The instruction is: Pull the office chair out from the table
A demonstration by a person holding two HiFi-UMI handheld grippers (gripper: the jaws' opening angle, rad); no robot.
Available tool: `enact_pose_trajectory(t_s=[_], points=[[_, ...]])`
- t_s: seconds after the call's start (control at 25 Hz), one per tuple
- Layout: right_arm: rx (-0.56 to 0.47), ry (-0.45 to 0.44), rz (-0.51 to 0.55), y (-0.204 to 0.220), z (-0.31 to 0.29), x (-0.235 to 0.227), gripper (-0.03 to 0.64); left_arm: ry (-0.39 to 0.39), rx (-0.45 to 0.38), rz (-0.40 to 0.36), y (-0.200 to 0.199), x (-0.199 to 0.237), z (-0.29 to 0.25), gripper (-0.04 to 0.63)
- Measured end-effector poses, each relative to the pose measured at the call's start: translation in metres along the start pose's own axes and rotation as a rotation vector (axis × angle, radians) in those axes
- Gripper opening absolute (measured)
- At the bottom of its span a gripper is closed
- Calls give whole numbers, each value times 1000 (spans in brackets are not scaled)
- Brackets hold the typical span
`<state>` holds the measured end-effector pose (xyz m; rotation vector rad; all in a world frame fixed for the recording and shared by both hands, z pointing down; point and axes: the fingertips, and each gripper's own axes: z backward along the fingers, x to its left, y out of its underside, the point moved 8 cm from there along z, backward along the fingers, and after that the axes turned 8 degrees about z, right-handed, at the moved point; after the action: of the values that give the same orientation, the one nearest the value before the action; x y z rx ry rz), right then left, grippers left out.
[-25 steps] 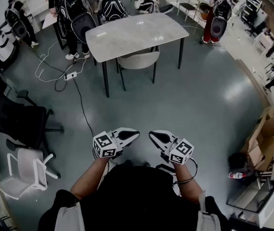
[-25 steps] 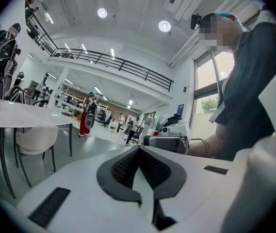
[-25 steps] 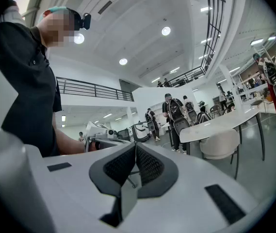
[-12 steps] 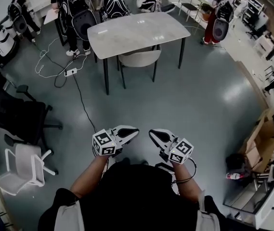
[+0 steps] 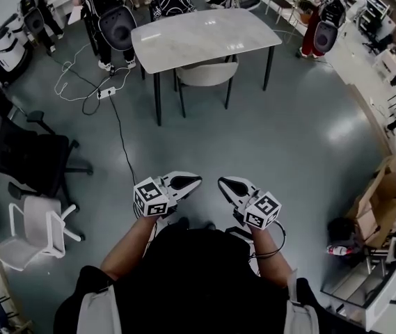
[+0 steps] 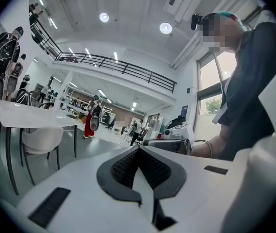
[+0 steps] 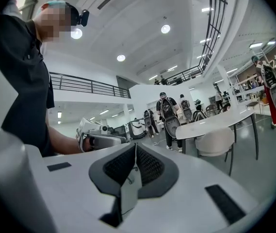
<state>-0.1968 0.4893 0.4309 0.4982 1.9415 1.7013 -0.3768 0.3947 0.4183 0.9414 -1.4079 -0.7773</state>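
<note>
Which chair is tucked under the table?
The pale grey chair with thin dark legs, pushed in at the near side of the white table. The black chair and the white armchair stand apart, off to the left.

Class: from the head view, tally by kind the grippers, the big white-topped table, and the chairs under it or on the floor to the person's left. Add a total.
Grippers: 2 (left gripper, right gripper)
Tables: 1 (table)
Chairs: 3 (pale chair under the table, black office chair, white chair)
Total: 6
</note>
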Motion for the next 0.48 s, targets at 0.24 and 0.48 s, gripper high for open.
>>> enact_pose_trajectory(t_s=[0.24, 0.48], points=[[-1, 10, 40, -3, 15, -7, 21, -21, 7, -31, -5, -6, -10, 12], [13, -1, 27, 4, 40, -14, 21, -36, 26, -6, 7, -16, -29, 12]])
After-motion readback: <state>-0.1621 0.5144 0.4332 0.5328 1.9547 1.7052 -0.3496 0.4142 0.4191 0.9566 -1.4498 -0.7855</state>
